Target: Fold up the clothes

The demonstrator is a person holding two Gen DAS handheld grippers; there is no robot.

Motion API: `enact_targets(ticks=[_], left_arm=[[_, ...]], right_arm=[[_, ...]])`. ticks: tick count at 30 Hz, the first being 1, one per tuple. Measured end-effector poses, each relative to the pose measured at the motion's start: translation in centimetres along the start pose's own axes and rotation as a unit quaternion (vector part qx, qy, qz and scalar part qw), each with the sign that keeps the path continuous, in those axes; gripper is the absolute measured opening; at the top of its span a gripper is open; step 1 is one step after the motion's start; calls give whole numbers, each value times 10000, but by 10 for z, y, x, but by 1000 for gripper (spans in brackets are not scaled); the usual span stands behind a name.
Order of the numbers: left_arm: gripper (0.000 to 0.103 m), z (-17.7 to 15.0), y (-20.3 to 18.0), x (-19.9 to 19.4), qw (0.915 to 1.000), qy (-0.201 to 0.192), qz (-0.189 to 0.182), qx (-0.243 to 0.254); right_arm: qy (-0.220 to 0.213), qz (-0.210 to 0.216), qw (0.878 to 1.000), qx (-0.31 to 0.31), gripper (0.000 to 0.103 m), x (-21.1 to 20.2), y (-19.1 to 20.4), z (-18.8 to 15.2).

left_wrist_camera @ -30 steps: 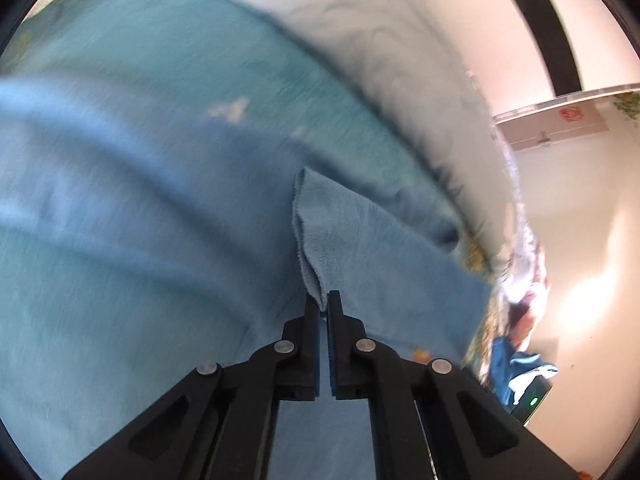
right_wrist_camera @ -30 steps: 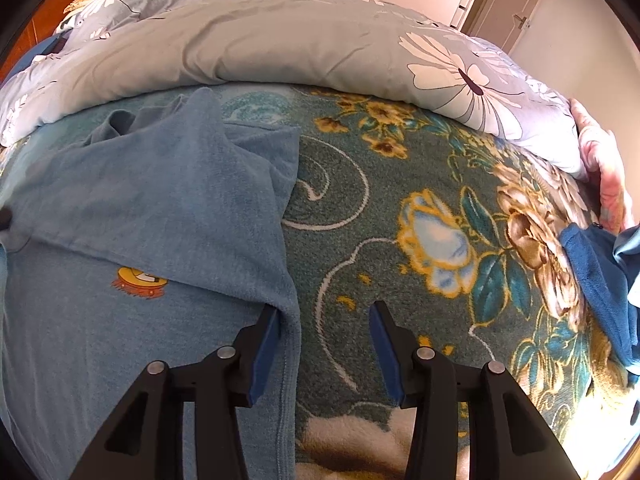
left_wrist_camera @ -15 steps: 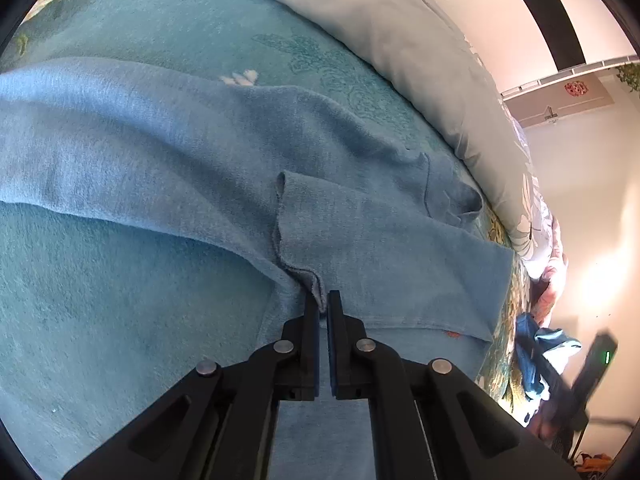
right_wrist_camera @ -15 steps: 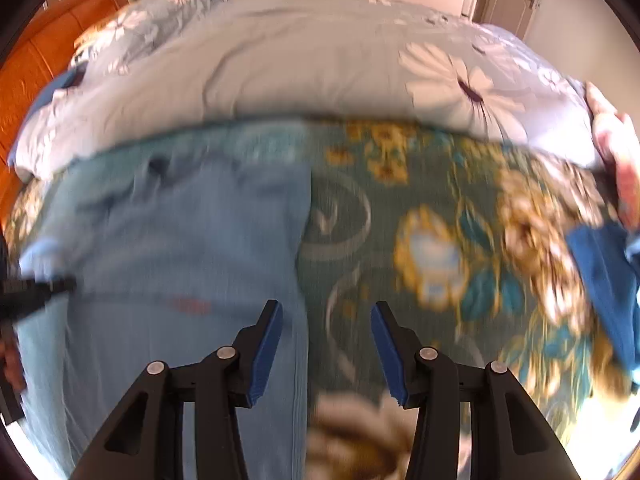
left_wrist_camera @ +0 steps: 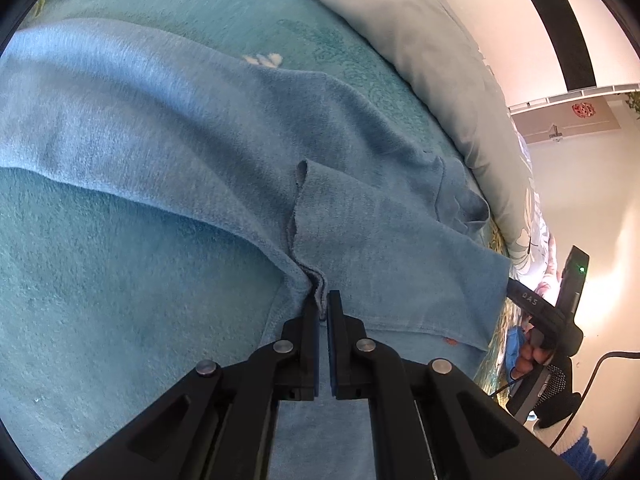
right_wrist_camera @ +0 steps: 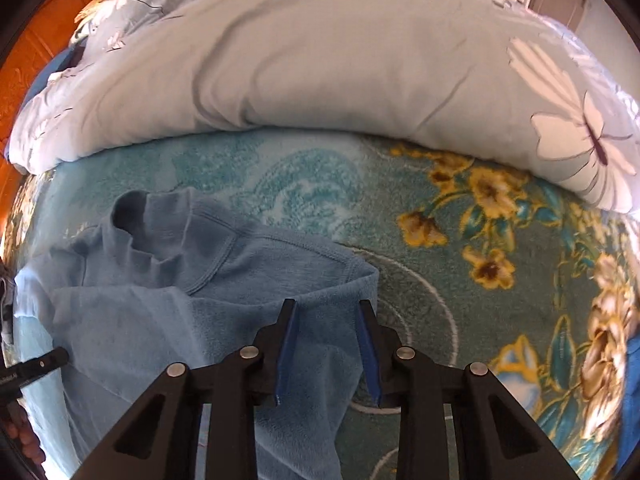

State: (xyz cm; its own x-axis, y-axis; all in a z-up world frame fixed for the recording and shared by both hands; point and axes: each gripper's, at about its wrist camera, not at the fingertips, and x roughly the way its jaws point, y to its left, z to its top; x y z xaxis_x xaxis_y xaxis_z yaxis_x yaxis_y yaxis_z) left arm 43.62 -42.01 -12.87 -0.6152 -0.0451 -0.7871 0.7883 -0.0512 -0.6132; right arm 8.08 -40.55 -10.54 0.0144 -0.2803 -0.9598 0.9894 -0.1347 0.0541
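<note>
A light blue fleece top [left_wrist_camera: 208, 132] lies spread on the teal floral blanket [left_wrist_camera: 100, 288], with a sleeve folded across its body. My left gripper [left_wrist_camera: 323, 300] is shut on a bunched cuff edge of the top, low over the blanket. In the right wrist view the top [right_wrist_camera: 224, 304] shows its collar at the upper left. My right gripper [right_wrist_camera: 327, 306] is open and empty, its blue pads [right_wrist_camera: 289, 344] hovering over the top's right shoulder edge. The left gripper's tip [right_wrist_camera: 44, 362] shows at the left edge of that view.
A pale blue flowered duvet [right_wrist_camera: 340, 52] is bunched along the far side of the bed. An orange wooden headboard [right_wrist_camera: 24, 60] stands at the left. Dark blue cloth [right_wrist_camera: 632, 392] lies at the right edge. The right gripper's body [left_wrist_camera: 560, 320] shows in the left wrist view.
My right gripper has moved forward and left over the top's shoulder, staying open. My left gripper has kept its hold on the cuff and lowered it toward the blanket.
</note>
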Motion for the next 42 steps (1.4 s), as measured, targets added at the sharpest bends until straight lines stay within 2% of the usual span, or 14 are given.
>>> enact_targets(ticks=[3, 4, 6, 17, 20, 22, 25, 27, 31, 33, 35, 37, 39, 42], left_arm=[[3, 0, 2, 2, 10000, 28, -20, -38], [3, 0, 2, 2, 10000, 32, -24, -45], [3, 0, 2, 2, 10000, 33, -22, -40], [3, -3, 4, 0, 10000, 11, -23, 6], [3, -3, 4, -3, 9999, 47, -93, 40], [3, -4, 4, -7, 9998, 46, -166, 67], [5, -6, 5, -18, 9995, -35, -281, 108], [18, -9, 11, -31, 9994, -183, -303, 60], [29, -7, 28, -48, 9977, -555, -276, -271], [40, -3, 35, -51, 9955, -761, -208, -522], [51, -2, 52, -59, 9911, -1037, -85, -834], [61, -2, 75, -70, 9839, -1339, -81, -1182], [70, -1, 99, -85, 9731, -1683, -94, -1573], [71, 1, 135, -103, 9541, -2080, -115, -2152]], right_arm=[[108, -48, 9999, -60, 23, 4, 2, 2], [129, -42, 9999, -89, 13, 4, 2, 3], [147, -22, 9998, -116, 4, 1, 1, 5], [153, -367, 9978, 526, 3, -4, -42, -1], [102, -382, 9978, 526, 6, -5, -40, -1], [-24, -324, 9979, 561, 7, -13, -39, -2], [-286, -492, 9977, 361, 7, -35, -31, -7], [-440, -556, 9971, 269, 10, -52, -24, -16], [-536, -372, 9973, 324, 24, -72, -11, -39], [-520, -251, 9978, 335, 30, -71, 4, -55], [-464, -129, 9983, 328, 47, -69, 20, -71], [-390, -76, 9988, 271, 56, -67, 38, -87], [-322, -39, 9993, 164, 58, -64, 57, -99], [-284, 37, 9996, 38, 65, -67, 78, -108]])
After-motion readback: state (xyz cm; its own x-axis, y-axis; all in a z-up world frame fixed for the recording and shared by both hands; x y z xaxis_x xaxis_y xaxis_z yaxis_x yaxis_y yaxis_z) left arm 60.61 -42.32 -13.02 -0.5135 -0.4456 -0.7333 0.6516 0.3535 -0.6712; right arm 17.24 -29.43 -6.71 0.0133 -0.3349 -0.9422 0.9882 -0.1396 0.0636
